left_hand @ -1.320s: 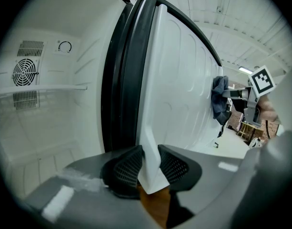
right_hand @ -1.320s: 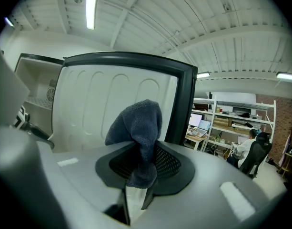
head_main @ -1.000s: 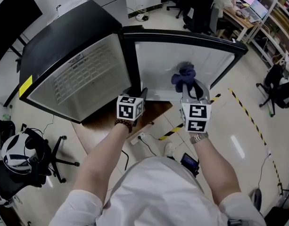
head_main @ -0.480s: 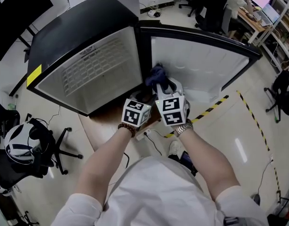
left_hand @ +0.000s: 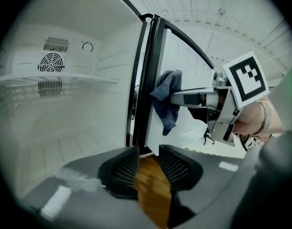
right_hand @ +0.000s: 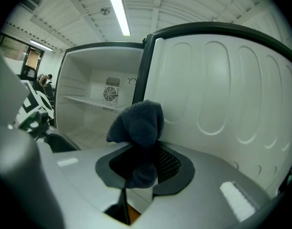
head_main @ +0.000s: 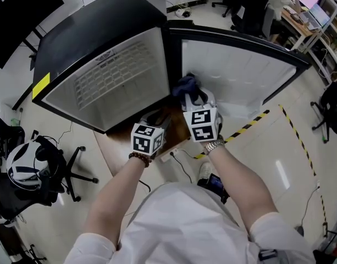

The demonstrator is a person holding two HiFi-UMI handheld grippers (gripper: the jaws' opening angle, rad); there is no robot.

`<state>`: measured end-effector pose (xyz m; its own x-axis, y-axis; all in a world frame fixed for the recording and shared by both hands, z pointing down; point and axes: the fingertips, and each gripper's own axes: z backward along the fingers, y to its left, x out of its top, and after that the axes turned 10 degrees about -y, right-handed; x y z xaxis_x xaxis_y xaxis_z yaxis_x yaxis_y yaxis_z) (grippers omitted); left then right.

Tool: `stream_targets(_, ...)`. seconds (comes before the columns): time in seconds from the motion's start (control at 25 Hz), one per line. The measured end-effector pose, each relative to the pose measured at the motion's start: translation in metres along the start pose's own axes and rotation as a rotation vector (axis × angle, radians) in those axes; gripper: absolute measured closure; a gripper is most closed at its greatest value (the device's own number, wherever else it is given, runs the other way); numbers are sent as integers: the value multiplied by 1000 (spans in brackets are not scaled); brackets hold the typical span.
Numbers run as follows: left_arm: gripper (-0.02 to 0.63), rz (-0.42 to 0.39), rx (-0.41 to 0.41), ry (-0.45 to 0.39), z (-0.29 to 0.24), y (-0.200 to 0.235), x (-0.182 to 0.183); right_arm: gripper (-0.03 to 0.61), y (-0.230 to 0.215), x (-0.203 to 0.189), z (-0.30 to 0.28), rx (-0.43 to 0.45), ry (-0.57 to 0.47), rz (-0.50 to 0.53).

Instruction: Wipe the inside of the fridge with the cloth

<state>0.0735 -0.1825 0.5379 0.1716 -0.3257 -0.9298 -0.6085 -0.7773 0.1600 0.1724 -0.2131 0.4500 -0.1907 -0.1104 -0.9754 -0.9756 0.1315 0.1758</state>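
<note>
Our right gripper [right_hand: 143, 168] pinches the cloth [right_hand: 138, 123] with the fridge cavity [right_hand: 84, 75] ahead to its left, while the empty jaws of our left gripper [left_hand: 148, 163], just narrowed, stand apart.

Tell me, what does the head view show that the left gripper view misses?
Only the head view shows the fridge's black top, the striped floor tape and the person's arms. Only the left gripper view shows the ceiling and the jaws of the left gripper, apart with nothing between them, having just closed somewhat. Both show the open door and the right gripper shut on the dark cloth.
</note>
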Motion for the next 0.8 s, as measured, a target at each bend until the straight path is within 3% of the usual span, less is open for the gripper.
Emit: stream_targets(0.8,514,6,-2,-16,4,-6,-3,489,-102,-32,56,-241,50,6)
